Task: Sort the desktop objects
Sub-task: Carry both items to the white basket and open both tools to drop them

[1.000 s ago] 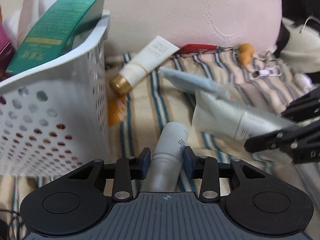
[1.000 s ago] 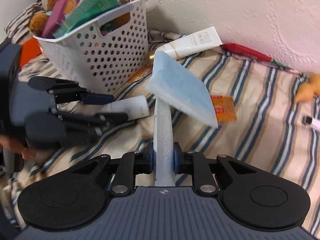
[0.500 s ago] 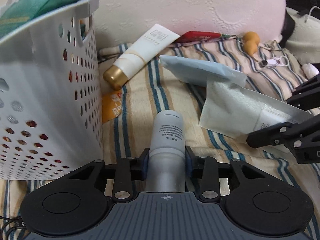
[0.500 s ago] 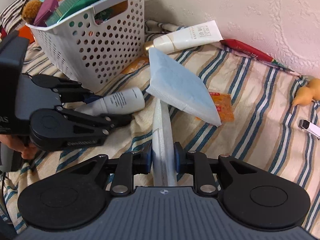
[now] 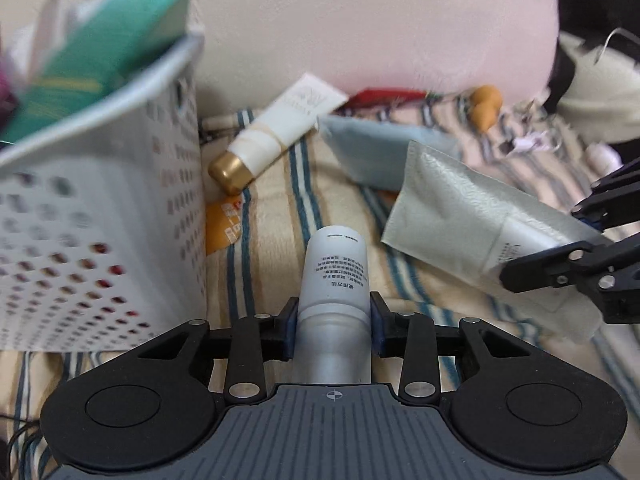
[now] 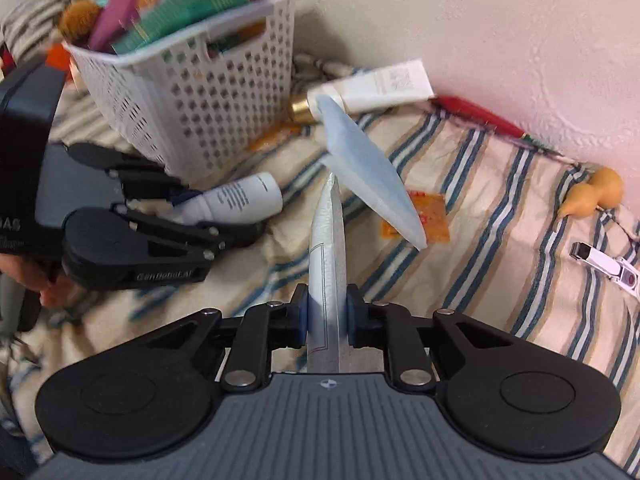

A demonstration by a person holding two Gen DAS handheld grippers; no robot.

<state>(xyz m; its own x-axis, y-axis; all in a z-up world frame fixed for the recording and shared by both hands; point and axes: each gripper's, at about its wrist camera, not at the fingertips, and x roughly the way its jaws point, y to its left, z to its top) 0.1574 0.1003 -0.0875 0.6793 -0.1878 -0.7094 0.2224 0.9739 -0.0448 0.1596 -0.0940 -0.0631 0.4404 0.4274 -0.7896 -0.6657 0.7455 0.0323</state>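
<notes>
My left gripper point(image 5: 334, 320) is shut on a grey-white bottle point(image 5: 335, 276), held just above the striped cloth beside the white perforated basket point(image 5: 100, 200). My right gripper point(image 6: 327, 316) has a flat silver pouch point(image 6: 328, 248) edge-on between its pads, and its jaws are closing on it. A light-blue packet point(image 6: 360, 168) sits at the pouch's far tip; I cannot tell whether it is stuck to it. From the right wrist, the left gripper point(image 6: 192, 208) and its bottle point(image 6: 240, 200) are left of the pouch, in front of the basket point(image 6: 224, 92).
The basket holds green and purple boxes point(image 6: 192, 12). On the striped cloth lie a white tube with a gold cap point(image 6: 376, 84), a red pen point(image 6: 476, 116), an orange sachet point(image 6: 428, 220), an orange gourd charm point(image 6: 592, 196) and a white clip point(image 6: 600, 260). A wall stands behind.
The right gripper has risen a little with the pouch and blue packet. The left gripper dipped beside the basket, then came back to about where it was, bottle still held.
</notes>
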